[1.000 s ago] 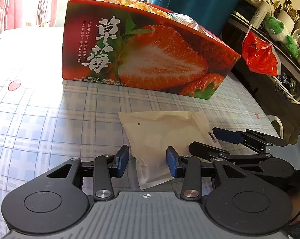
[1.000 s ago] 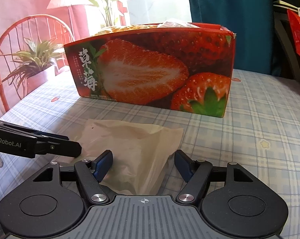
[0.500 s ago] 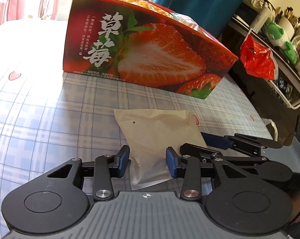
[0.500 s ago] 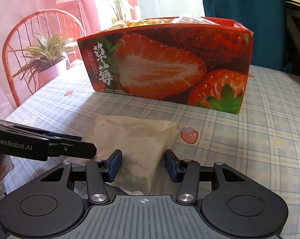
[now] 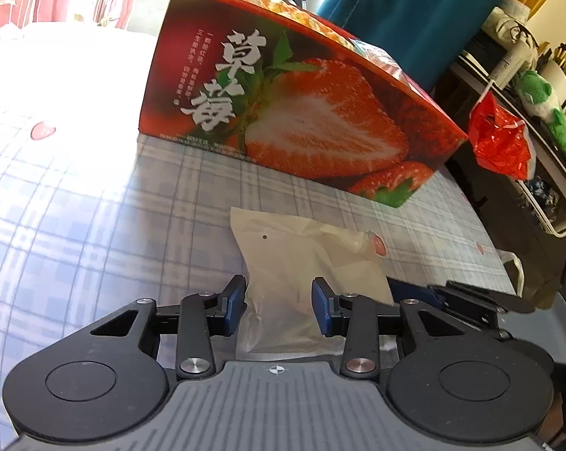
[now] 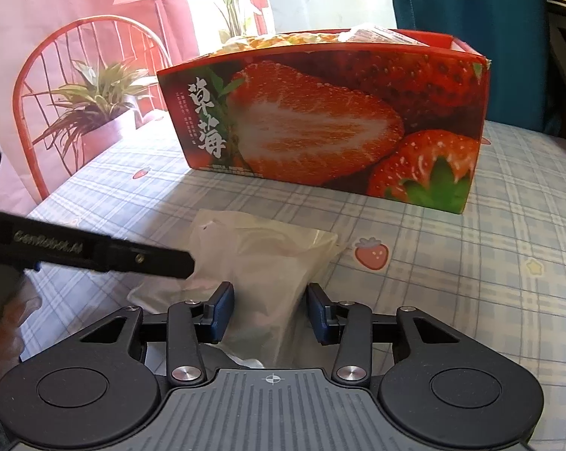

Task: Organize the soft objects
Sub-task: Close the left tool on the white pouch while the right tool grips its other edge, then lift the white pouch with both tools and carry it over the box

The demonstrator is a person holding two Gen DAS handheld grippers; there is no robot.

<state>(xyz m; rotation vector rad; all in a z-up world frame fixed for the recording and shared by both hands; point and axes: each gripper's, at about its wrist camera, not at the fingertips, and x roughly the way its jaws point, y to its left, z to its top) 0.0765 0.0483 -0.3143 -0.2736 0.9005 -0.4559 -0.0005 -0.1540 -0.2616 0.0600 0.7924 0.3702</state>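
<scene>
Pouch: the cream plastic pouch (image 5: 309, 274) lies on the checked tablecloth (image 5: 95, 225), at 6 o'clock from the strawberry box (image 5: 294, 112).
Left gripper (image 5: 279, 310): pads clamped on the pouch's near edge.
Right gripper (image 6: 270, 314): jaws closing on the same pouch (film bunches between them).
Risk: slippery film may slide free, or tear if the two pull apart.

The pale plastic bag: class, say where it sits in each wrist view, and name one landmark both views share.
Left wrist view: the bag lies low and centre, its near end between the left gripper jaws.
Right wrist view: low and centre again, its near end between the right gripper jaws, which are closing.
Shared landmark: the strawberry box, standing behind the bag in both views.
</scene>
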